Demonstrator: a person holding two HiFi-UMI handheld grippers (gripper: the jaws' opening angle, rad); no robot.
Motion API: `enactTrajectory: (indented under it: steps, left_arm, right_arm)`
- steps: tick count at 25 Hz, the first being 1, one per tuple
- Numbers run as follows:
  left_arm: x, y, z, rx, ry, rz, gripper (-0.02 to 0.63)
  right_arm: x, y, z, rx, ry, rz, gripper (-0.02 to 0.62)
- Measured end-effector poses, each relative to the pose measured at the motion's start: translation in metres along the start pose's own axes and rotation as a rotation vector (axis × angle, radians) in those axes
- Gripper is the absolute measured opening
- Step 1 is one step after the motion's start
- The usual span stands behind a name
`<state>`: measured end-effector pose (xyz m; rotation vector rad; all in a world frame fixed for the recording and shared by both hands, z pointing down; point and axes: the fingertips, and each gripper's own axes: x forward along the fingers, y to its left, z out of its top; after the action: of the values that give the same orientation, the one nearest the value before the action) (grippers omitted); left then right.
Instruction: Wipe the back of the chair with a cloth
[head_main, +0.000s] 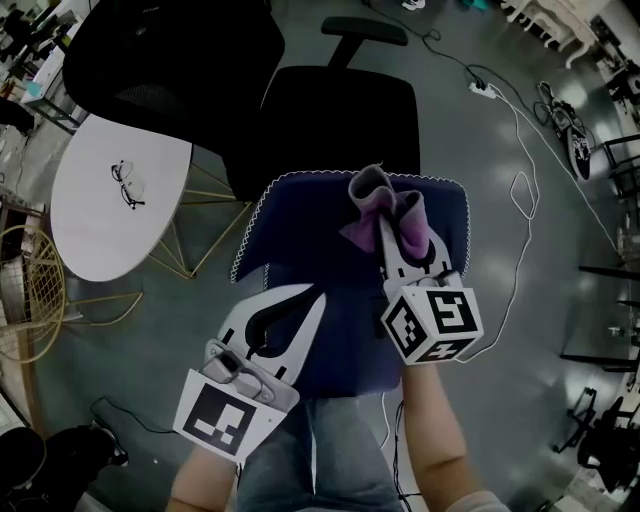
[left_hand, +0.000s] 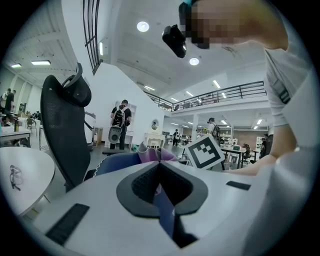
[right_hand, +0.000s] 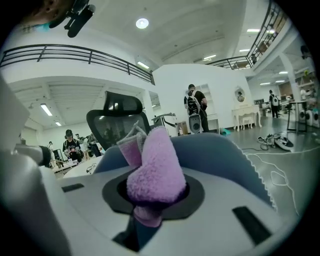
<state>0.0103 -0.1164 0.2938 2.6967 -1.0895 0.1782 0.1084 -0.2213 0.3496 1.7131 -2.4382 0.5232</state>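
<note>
The chair's back (head_main: 300, 235) is dark blue fabric with a white scalloped edge, seen from above in the middle of the head view. My right gripper (head_main: 388, 222) is shut on a bunched purple cloth (head_main: 383, 203), which it holds over the top of that back. In the right gripper view the cloth (right_hand: 155, 165) bulges out of the right gripper (right_hand: 154, 189), with the blue back (right_hand: 220, 150) behind it. My left gripper (head_main: 312, 292) is shut on nothing, low at the chair's left side. The left gripper (left_hand: 160, 164) points at the blue back (left_hand: 117, 162).
A black office chair (head_main: 345, 110) stands just beyond the blue one and a black mesh chair (head_main: 170, 60) at the far left. A white round table (head_main: 100, 210) with glasses (head_main: 128, 185) is at the left. A white cable (head_main: 522, 185) runs over the floor at the right.
</note>
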Motion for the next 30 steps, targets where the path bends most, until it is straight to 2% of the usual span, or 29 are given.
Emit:
enactTrajectory:
  steps: [10,17,22,30]
  left_arm:
    - [0.006,-0.005,0.001,0.01,0.004,-0.021,0.012]
    - [0.011,-0.009,0.001,0.008,0.004,-0.031,0.012]
    - [0.017,-0.013,0.003,0.015,0.005,-0.044,0.012]
    - [0.022,-0.024,0.001,0.018,0.011,-0.064,0.012]
  right_arm:
    - [-0.019,-0.05,0.005,0.008,-0.006,-0.114,0.08]
    - [-0.037,-0.1,0.004,0.097,-0.017,-0.192,0.08]
    - [-0.045,-0.113,0.005,0.05,-0.008,-0.227,0.08]
    - [-0.058,-0.132,0.005,0.06,-0.031,-0.271,0.08]
